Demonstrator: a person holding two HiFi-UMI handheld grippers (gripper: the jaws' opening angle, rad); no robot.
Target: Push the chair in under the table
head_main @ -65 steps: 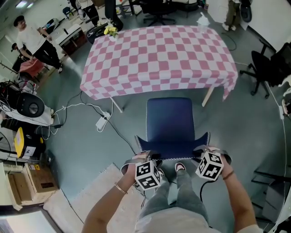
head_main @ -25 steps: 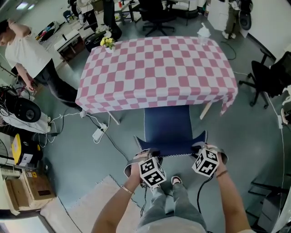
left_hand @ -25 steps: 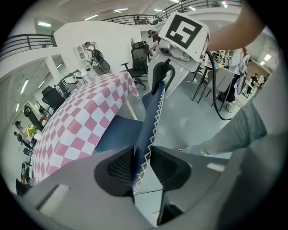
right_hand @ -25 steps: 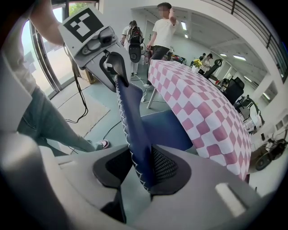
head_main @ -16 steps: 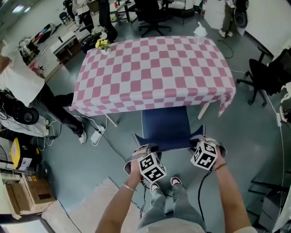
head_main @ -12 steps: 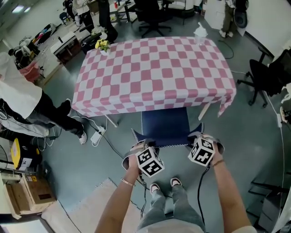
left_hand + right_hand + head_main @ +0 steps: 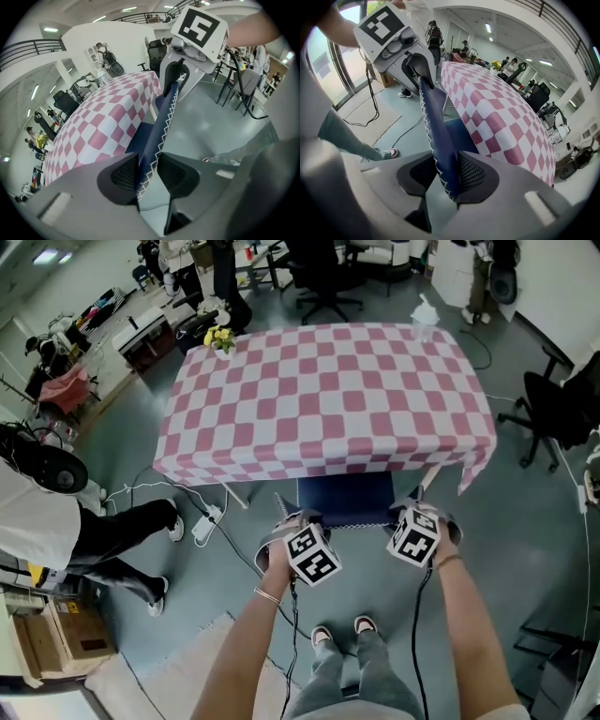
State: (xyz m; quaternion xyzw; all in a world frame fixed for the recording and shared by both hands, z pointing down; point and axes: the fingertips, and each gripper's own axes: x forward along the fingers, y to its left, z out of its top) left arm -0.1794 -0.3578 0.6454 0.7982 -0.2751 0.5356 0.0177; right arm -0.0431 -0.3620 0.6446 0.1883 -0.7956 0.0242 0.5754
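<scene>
Bright overhead light; fisheye warp w/ dark corners.

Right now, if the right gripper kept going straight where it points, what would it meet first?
The chair's backrest: its top edge already sits between the right gripper's jaws, so it would probably bottom out there; remaining depth unclear.

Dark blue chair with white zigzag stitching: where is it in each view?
Head view: dark blue chair, lower centre.
Left gripper view: chair, backrest centre, slanting up-right.
Right gripper view: chair, backrest centre, slanting up-left.
Shared landmark: pink-and-white checked tablecloth.
</scene>
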